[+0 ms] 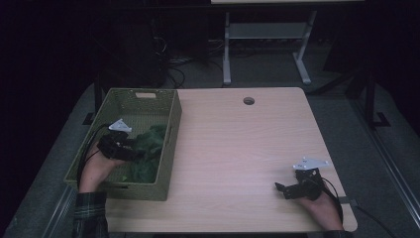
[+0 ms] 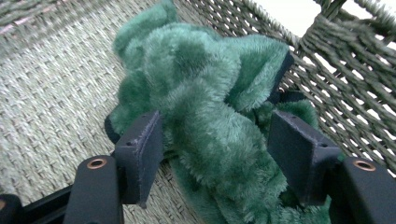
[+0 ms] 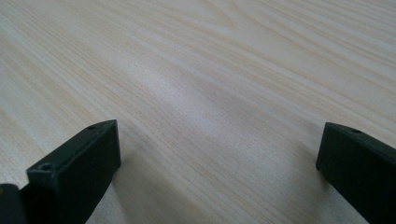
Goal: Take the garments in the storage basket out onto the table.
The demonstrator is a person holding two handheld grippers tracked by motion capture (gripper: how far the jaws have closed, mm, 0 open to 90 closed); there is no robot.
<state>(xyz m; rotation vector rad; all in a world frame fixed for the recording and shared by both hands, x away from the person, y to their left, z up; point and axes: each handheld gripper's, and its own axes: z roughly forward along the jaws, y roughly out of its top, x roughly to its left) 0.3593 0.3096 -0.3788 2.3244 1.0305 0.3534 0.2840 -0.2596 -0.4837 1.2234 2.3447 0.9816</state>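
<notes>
Left gripper [image 2: 212,140] in the basket [image 1: 171,124], jaws astride the green plush [image 2: 210,93], unclenched; right gripper [image 1: 282,188] released over bare table [image 1: 237,148].

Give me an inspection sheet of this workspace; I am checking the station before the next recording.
Surface: light wooden table, round cable hole near its far edge.
Job's things: green plush fabric lying inside the green woven basket at the table's left.
Clutter: nothing seen.
Grippers: left gripper is down in the basket with its jaws either side of the plush, the left jaw against the pile and the right one a little apart from it; right gripper is open, low over bare table at the near right.
Cables: a black cable trails from the left gripper, another from the right.
Surroundings: dark room, white desk frame and floor cables beyond the table.
</notes>
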